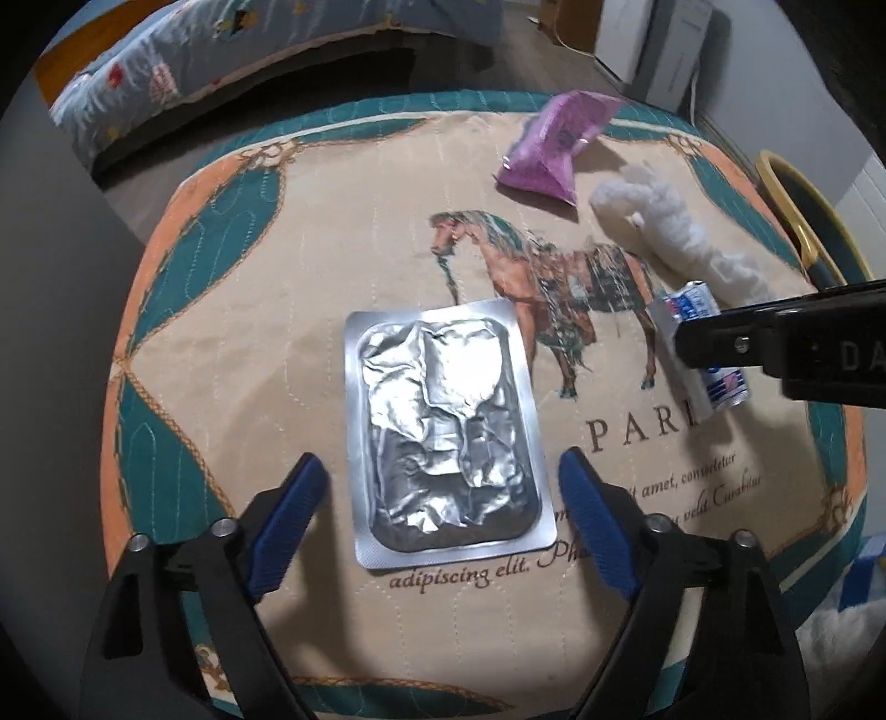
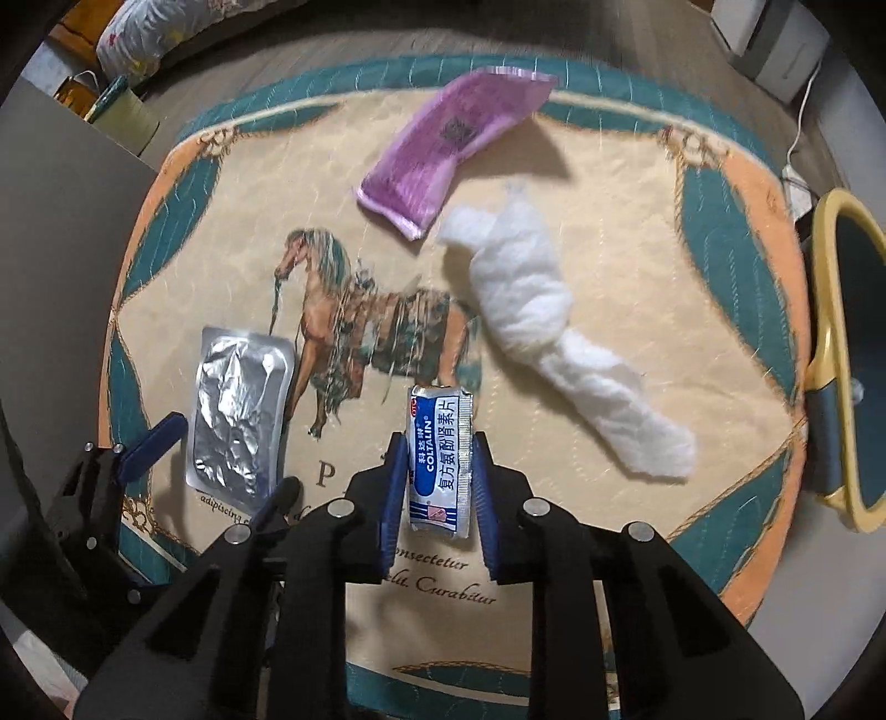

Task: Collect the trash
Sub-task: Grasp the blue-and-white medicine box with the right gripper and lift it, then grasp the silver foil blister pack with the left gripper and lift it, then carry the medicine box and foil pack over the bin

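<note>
A crumpled silver foil blister pack [image 1: 443, 432] lies on the horse-print cloth [image 1: 277, 266]. My left gripper [image 1: 440, 471] is open, its blue pads either side of the pack's near half, just above it. My right gripper [image 2: 437, 448] is shut on a small white-and-blue Coltalin sachet [image 2: 440, 459]; it also shows in the left wrist view [image 1: 700, 354]. A purple wrapper [image 2: 454, 147] and a wad of white cotton [image 2: 542, 327] lie further back. The foil pack shows at the left of the right wrist view [image 2: 238, 410], with the left gripper [image 2: 216, 454] around it.
A dark bin with a yellow rim [image 2: 847, 354] stands off the right edge of the cloth-covered table. Bedding with a floral cover [image 1: 166, 72] lies on the floor behind. A white appliance [image 1: 653, 39] stands at the back right.
</note>
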Available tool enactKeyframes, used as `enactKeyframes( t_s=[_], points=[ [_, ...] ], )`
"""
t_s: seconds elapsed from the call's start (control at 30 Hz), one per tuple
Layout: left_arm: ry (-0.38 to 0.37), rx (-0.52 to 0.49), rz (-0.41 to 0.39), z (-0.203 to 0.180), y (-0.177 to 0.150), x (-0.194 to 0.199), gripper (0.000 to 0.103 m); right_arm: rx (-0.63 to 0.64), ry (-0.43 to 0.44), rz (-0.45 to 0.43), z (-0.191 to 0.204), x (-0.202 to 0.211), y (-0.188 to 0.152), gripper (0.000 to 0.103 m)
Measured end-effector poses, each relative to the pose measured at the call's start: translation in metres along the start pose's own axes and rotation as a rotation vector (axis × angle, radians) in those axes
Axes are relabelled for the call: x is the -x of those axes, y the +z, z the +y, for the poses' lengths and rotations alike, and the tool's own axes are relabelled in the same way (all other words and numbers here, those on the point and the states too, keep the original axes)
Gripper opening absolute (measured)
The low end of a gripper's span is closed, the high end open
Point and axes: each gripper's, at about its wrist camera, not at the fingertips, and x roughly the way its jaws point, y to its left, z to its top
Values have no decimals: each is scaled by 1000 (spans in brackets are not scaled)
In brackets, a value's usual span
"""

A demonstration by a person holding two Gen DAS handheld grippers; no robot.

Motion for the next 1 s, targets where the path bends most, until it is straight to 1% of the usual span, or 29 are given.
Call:
enactKeyframes(
  t_s=[0.03,0.1,0.17,0.2,0.3,0.37,0.43,0.53,0.67,0.8,0.93,1.0],
  points=[
    [2,4,-5,1,1,1,69,4,-1,-7,0,4,2,23],
    [-11,22,-6,4,3,1,69,17,-2,-28,2,10,4,23],
    [-3,27,-15,7,5,2,69,33,-10,-52,2,18,6,23],
    [3,31,-25,10,5,5,69,32,-4,-60,2,22,6,23],
    [-23,58,-72,13,13,18,69,24,11,-102,-4,38,9,23],
    [-21,45,-110,11,20,29,69,28,0,-139,-11,54,10,23],
    [-13,19,-152,4,28,42,69,0,16,-170,-28,70,13,23],
    [-21,12,-191,-2,36,54,69,-31,6,-220,-45,88,19,23],
    [-9,-46,-239,-26,44,69,69,-56,-40,-286,-80,114,21,23],
    [-38,-65,-258,-46,50,75,69,-118,-50,-318,-119,123,20,23],
    [-53,-108,-273,-73,58,76,69,-175,-83,-336,-160,130,13,23],
    [-64,-136,-276,-89,60,75,69,-209,-64,-329,-181,132,11,23]
  ],
)
